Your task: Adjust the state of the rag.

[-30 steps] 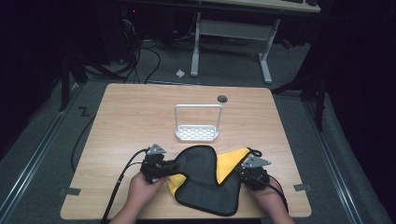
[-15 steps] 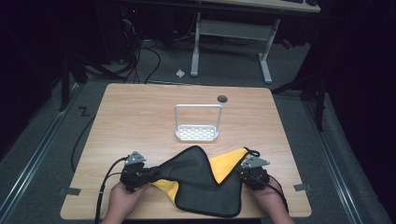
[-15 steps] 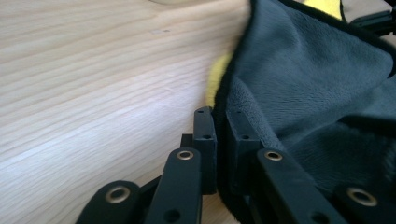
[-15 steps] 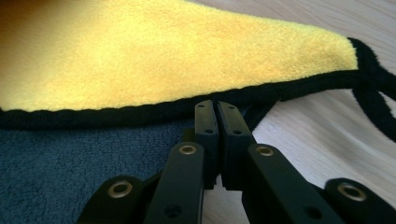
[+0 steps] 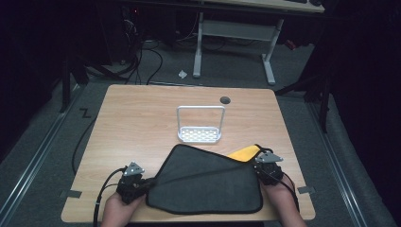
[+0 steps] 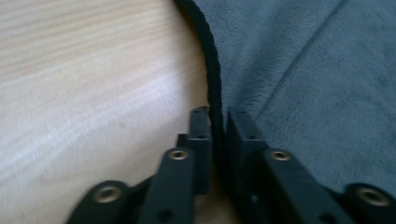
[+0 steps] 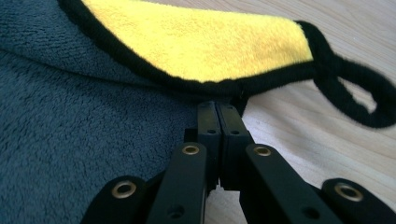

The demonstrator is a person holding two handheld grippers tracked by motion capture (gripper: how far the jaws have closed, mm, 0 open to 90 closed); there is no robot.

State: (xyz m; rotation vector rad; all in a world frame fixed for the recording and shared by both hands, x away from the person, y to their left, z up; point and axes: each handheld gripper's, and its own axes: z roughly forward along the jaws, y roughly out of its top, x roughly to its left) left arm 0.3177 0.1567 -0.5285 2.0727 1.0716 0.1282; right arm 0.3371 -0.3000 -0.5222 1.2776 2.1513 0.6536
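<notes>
A dark grey cloth with a black hem and a yellow underside lies spread flat on the near part of the wooden table. Its yellow corner is folded up at the right, with a black loop at its tip. My left gripper is shut on the cloth's left corner; in the left gripper view the black hem runs between the jaws of that gripper. My right gripper is shut on the cloth's right edge, and in the right gripper view the gripper bites just under the yellow fold.
A white wire rack with a perforated base stands upright in the table's middle, just beyond the cloth. A dark round hole sits near the far edge. Bare wood lies to the left and far side. Cables trail off the left edge.
My left gripper has pulled the cloth's left corner outward and toward the near left. The cloth has gone from bunched with much yellow showing to spread flat, grey side up. The right gripper has barely moved.
</notes>
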